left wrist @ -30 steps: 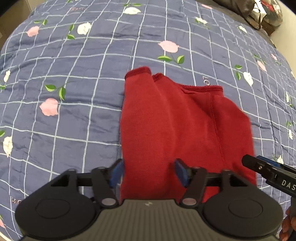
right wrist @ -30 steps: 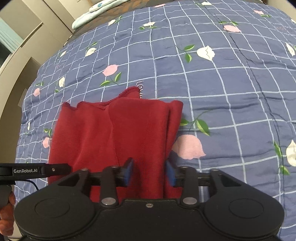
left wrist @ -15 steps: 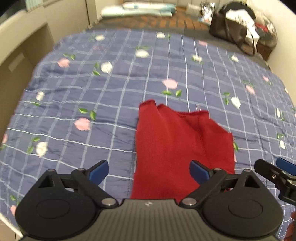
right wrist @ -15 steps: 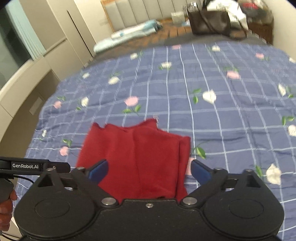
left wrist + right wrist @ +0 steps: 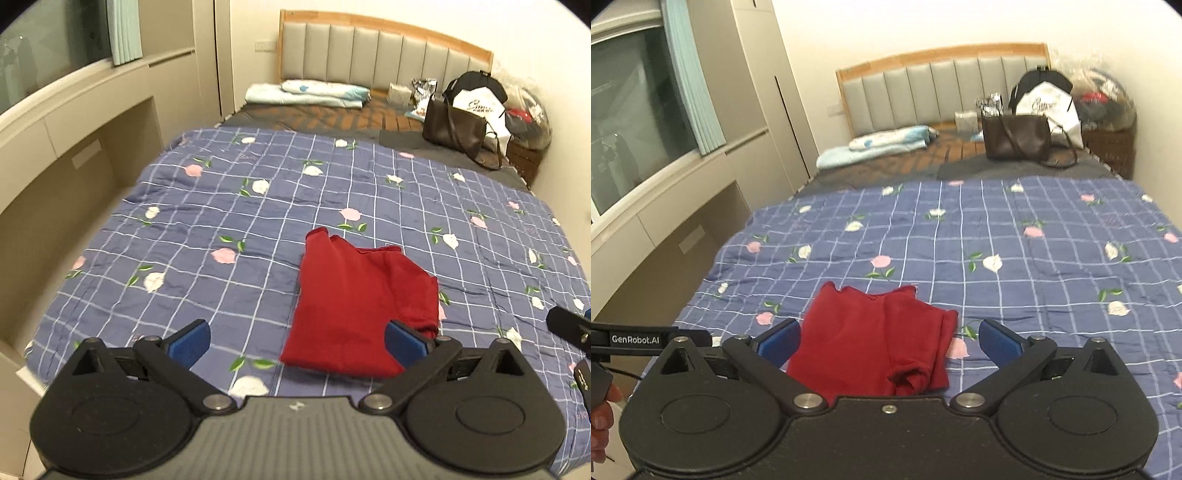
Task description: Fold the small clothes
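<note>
left fingers point(image 5: 297, 341) opening, empty | right fingers point(image 5: 888, 341) opening, empty | folded red garment point(image 5: 354, 306) near edge hidden

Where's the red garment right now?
The folded red garment lies flat on the blue floral quilt near its foot end, low and centre in both wrist views, far from the brown handbag.

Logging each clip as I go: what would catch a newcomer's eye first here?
A folded red garment lies on the blue flowered quilt, near the foot of the bed. Both grippers, left and right, hang above it with jaws opening and nothing between them. A dark brown handbag stands near the padded headboard.
</note>
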Demonstrator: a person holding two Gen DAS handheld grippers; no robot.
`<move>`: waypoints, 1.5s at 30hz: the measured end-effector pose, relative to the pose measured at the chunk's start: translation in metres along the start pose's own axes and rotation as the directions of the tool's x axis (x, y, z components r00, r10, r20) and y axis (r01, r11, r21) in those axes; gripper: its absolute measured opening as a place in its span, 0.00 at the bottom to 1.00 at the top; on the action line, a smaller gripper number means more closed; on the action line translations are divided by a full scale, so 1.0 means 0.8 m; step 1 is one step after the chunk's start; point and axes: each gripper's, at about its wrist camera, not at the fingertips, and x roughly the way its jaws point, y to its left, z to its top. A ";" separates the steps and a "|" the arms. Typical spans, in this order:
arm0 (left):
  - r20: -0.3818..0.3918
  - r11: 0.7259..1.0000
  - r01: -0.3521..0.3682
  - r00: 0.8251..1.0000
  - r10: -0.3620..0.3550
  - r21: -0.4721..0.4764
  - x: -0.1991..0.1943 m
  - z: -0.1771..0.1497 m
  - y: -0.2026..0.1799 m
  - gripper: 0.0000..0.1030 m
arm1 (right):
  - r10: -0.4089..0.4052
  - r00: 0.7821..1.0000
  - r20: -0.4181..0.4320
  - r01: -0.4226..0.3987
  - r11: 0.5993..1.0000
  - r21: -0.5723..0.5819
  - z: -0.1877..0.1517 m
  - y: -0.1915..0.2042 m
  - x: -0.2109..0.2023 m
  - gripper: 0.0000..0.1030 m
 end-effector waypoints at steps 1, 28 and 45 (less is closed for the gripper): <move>0.007 1.000 -0.004 1.000 0.004 0.003 -0.012 -0.007 0.002 1.00 | 0.002 1.000 0.008 -0.002 1.000 -0.005 -0.003 0.002 -0.013 0.99; 0.058 0.987 0.075 0.995 -0.084 0.144 -0.103 -0.136 0.094 1.00 | -0.083 0.996 -0.040 0.085 0.995 0.046 -0.134 0.080 -0.168 0.99; 0.019 0.976 0.124 0.991 -0.130 0.180 -0.104 -0.155 0.125 1.00 | -0.130 0.985 -0.114 0.139 0.988 0.071 -0.171 0.122 -0.178 0.99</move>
